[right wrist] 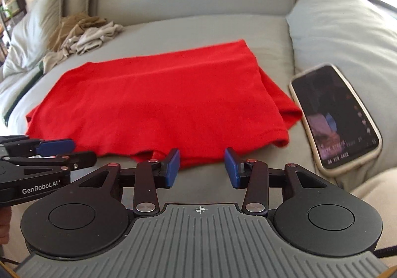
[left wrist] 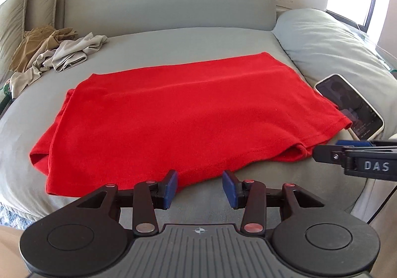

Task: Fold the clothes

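Red shirt [left wrist: 173, 114] lies folded, long axis left-right; both jaws spread, empty.

a: what do the grabbers look like?
b: the left gripper [left wrist: 200, 187] is black, with blue pads [left wrist: 170, 188], silver and red round screws, two big round discs and a grey ribbed plate.
a: and the right gripper [right wrist: 201, 168]?
b: same. white letters say "das" and "genrobot.ai" on the sides.
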